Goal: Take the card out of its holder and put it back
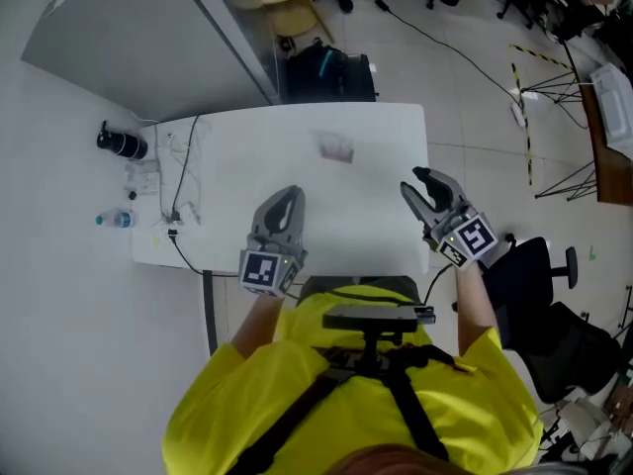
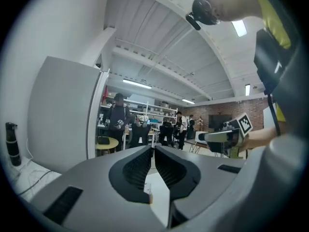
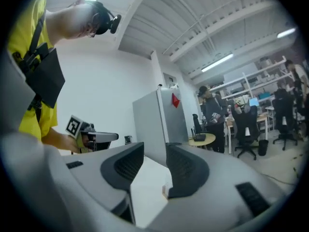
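A small clear card holder (image 1: 336, 148) with a card in it stands on the white table (image 1: 247, 146), near the far middle. My left gripper (image 1: 290, 196) hovers over the near part of the table, below and left of the holder, with its jaws together and nothing in them; the left gripper view shows the tips (image 2: 152, 149) nearly touching. My right gripper (image 1: 414, 182) is at the table's right edge, apart from the holder, open and empty. In the right gripper view a plain gap (image 3: 155, 151) separates its jaws. Each gripper view shows a small pale object on the tabletop, too small to identify.
A black cylinder (image 1: 121, 142), a small water bottle (image 1: 117, 220) and cables (image 1: 183, 196) lie at the table's left end. A dark backpack (image 1: 331, 72) sits on the floor behind the table, a black office chair (image 1: 539, 270) to the right, a grey partition (image 1: 129, 38) at the back left.
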The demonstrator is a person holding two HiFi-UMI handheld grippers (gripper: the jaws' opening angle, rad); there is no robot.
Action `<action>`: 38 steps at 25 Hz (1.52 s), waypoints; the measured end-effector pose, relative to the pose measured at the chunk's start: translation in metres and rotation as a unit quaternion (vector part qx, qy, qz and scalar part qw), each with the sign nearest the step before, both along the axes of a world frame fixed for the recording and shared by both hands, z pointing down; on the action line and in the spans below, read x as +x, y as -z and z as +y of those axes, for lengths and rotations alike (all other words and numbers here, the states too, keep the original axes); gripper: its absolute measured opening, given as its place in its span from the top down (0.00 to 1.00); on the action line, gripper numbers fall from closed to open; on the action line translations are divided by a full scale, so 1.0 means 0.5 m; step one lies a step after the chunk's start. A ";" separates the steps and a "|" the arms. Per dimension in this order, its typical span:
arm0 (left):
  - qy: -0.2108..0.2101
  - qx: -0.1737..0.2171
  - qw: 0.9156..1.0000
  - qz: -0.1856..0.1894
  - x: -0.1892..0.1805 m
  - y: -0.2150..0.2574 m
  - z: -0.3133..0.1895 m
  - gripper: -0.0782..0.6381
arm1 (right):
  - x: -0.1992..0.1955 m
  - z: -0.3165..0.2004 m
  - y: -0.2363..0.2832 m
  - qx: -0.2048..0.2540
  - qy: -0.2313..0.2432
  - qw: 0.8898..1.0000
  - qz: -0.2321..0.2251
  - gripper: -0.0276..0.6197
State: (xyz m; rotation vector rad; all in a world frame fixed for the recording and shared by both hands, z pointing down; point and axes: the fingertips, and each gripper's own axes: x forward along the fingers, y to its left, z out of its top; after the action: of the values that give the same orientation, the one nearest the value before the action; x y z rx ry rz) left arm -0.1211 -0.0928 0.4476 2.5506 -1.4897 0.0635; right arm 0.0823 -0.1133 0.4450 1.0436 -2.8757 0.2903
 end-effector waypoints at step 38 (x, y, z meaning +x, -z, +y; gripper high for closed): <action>-0.005 -0.053 0.999 -0.009 -0.070 -0.140 -0.090 0.87 | -0.212 -0.309 -0.385 -0.091 0.219 0.971 0.024 0.92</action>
State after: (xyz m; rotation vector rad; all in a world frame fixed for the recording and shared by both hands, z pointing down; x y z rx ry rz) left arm -0.1564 -0.1379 0.5177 2.4802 -1.4388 0.1639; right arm -0.0236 -0.2676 0.6374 0.3657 -2.8649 0.4739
